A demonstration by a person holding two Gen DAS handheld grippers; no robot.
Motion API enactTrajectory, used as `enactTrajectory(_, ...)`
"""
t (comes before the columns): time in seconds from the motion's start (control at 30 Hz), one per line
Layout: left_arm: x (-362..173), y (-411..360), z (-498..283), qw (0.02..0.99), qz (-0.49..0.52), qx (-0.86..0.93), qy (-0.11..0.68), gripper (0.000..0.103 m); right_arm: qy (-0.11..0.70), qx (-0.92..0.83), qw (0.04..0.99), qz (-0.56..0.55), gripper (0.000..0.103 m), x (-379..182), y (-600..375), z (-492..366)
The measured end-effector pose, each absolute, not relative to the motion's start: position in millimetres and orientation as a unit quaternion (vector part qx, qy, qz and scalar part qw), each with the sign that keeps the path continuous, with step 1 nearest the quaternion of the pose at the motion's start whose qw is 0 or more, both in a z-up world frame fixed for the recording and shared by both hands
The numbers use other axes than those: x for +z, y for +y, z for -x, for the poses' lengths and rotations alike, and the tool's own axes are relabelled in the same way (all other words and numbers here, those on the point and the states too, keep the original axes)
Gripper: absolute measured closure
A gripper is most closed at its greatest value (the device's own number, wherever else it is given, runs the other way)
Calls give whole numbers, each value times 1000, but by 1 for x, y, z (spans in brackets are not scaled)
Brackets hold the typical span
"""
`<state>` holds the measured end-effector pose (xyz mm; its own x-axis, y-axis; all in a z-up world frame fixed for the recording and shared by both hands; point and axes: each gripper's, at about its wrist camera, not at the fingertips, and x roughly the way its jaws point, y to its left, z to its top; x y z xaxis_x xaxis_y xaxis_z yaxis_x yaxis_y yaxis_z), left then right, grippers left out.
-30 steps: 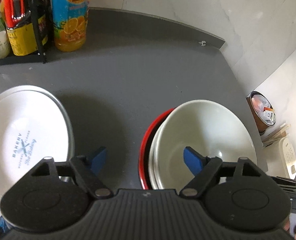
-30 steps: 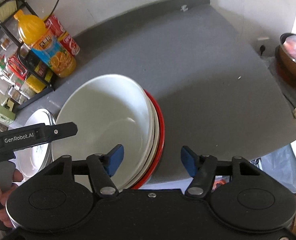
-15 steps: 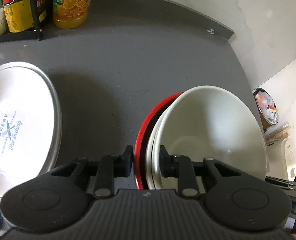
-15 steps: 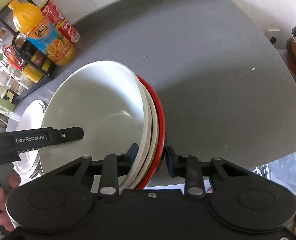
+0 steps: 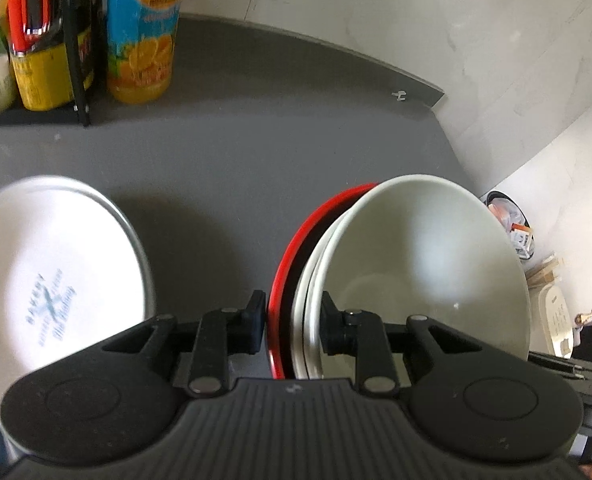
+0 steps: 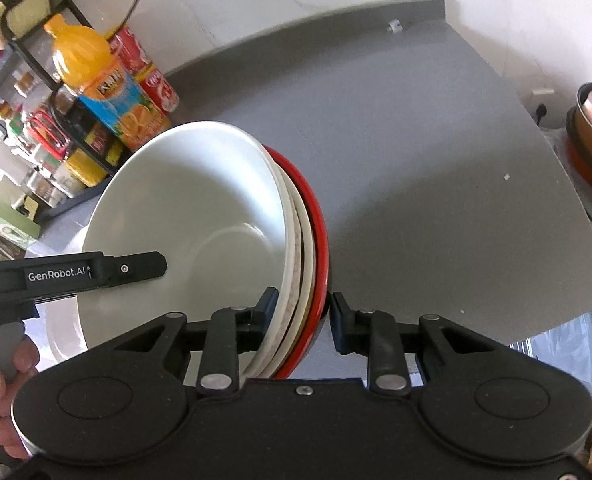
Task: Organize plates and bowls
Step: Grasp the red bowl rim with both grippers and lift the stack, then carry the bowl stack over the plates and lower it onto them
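Two grippers share one stack of bowls over the grey counter. Largest on that counter is the white plate with blue lettering, lying flat at the near left edge, well apart from the stack of bowls. The stack is a white bowl nested in further white ones, with a red-rimmed bowl outermost. The left gripper is clamped on the stack's left rim, the right gripper closed on the opposite rim, one finger inside the bowl, one outside. An orange juice bottle stands by the back wall beside a rack of condiments.
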<state>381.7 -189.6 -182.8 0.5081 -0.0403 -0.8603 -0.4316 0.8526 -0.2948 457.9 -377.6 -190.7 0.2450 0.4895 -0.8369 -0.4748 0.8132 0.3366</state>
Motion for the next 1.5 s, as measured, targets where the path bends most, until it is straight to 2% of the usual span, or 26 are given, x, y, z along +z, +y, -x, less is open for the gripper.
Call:
enactTrajectory(0.6, -145, -100, -331, 842, 254, 135, 456, 77, 521, 330, 788, 3, 76, -157, -294, -419)
enactTrajectory(1.5, -172, 1, -280, 824, 275, 150, 471, 77, 554, 332, 763, 32, 76, -169, -186, -373)
